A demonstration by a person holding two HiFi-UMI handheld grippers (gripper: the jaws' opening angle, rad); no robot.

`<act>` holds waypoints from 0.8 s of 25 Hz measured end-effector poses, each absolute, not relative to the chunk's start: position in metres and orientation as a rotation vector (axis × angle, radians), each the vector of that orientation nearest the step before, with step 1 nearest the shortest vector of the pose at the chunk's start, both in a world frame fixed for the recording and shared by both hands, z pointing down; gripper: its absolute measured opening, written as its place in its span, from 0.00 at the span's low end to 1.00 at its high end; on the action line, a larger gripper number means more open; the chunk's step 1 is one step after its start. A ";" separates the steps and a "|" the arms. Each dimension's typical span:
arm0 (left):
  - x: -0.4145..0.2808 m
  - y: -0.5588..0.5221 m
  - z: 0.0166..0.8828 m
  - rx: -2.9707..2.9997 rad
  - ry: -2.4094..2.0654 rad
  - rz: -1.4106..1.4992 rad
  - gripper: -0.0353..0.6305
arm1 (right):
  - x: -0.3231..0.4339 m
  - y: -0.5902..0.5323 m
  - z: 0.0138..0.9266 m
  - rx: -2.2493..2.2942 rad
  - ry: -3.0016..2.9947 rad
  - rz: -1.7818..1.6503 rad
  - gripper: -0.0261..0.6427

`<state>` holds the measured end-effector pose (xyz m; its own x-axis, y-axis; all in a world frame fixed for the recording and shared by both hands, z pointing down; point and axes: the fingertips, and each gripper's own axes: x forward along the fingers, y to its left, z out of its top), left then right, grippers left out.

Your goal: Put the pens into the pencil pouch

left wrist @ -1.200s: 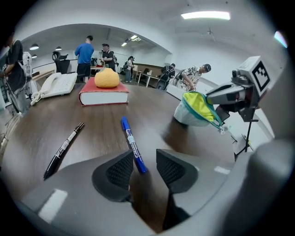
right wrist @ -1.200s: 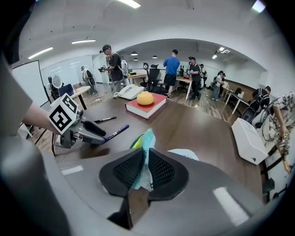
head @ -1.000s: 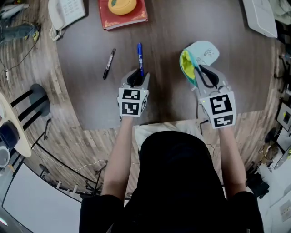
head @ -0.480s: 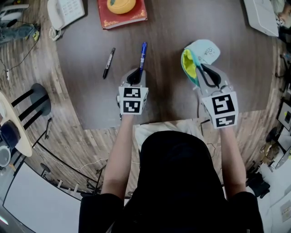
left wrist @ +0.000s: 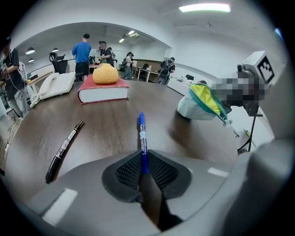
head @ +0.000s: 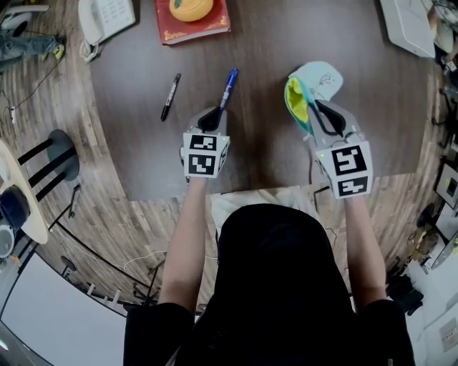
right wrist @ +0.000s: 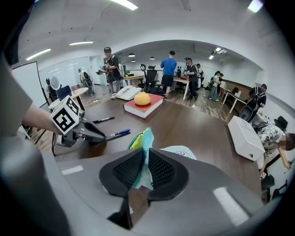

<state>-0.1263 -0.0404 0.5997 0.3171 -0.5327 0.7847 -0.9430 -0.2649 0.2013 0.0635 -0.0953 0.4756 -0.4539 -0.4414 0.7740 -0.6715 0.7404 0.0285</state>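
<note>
On the counter [head: 265, 50], the marker [head: 170, 98] lies left of the pen [head: 227, 86], whose near end sits between the left tongs [head: 214, 116], jaws just closing in on it. The pencil pouch [head: 315, 78] stands to the right, its near edge between the right tongs [head: 318, 114]. Behind, a book [head: 215, 26] carries a round thing [head: 191, 7]; a telephone [head: 106, 16] lies to its left.

The left claw [left wrist: 144, 167] has just been closing its jaws on a blue pen [left wrist: 142, 136]. The pads grip the pen's near end and the rest points ahead over the dark table [left wrist: 110, 117]. A black marker [left wrist: 64, 150] lies to the left. Farther back are a red book [left wrist: 103, 92] with an orange lump [left wrist: 106, 73] on top and a phone [left wrist: 55, 85]. At right is a pouch [left wrist: 200, 103], its yellow lining showing.
</note>
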 end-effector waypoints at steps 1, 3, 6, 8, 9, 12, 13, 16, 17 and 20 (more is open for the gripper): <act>-0.126 -0.039 0.598 1.913 -1.305 0.777 0.10 | 0.064 -0.095 0.476 0.837 -2.123 0.360 0.11; -0.125 -0.036 0.591 1.916 -1.310 0.763 0.10 | 0.065 -0.095 0.476 0.840 -2.126 0.361 0.11; -0.122 -0.028 0.577 1.926 -1.318 0.754 0.10 | 0.066 -0.094 0.474 0.844 -2.133 0.359 0.11; -0.122 -0.022 0.568 1.930 -1.325 0.751 0.10 | 0.065 -0.092 0.473 0.845 -2.140 0.365 0.11; -0.122 -0.020 0.563 1.935 -1.329 0.753 0.10 | 0.064 -0.092 0.474 0.845 -2.145 0.368 0.11; -0.118 -0.015 0.550 1.958 -1.332 0.772 0.10 | 0.064 -0.090 0.479 0.843 -2.155 0.377 0.11; -0.116 -0.013 0.544 1.969 -1.328 0.777 0.10 | 0.064 -0.090 0.480 0.845 -2.159 0.380 0.11; -0.106 -0.010 0.524 2.014 -1.306 0.795 0.10 | 0.066 -0.089 0.478 0.850 -2.170 0.381 0.11; -0.101 -0.009 0.516 2.031 -1.297 0.799 0.10 | 0.067 -0.088 0.478 0.850 -2.174 0.381 0.11; -0.086 -0.006 0.497 2.078 -1.265 0.799 0.10 | 0.068 -0.087 0.477 0.846 -2.191 0.381 0.11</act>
